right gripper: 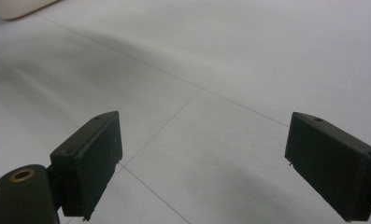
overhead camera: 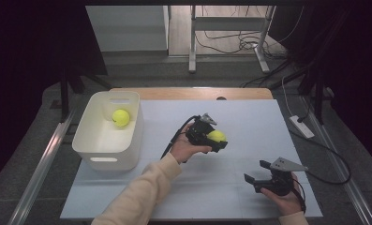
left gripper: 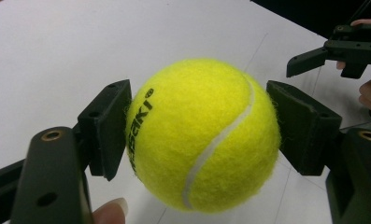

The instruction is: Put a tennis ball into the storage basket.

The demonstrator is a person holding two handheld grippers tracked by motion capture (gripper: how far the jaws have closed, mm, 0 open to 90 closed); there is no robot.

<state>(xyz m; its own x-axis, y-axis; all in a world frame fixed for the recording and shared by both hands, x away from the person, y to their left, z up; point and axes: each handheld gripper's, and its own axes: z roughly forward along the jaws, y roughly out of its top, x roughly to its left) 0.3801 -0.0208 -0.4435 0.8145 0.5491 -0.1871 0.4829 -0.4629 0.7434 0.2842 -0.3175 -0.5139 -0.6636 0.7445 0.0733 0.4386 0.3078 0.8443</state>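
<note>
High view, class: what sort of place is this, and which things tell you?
Probably a lab or workshop set up for recording: a table under a white sheet, loose cables on the floor, bare metal stand legs.

1 ball (overhead camera: 121,117) in bin (overhead camera: 92,140); bin left of claws.
</note>
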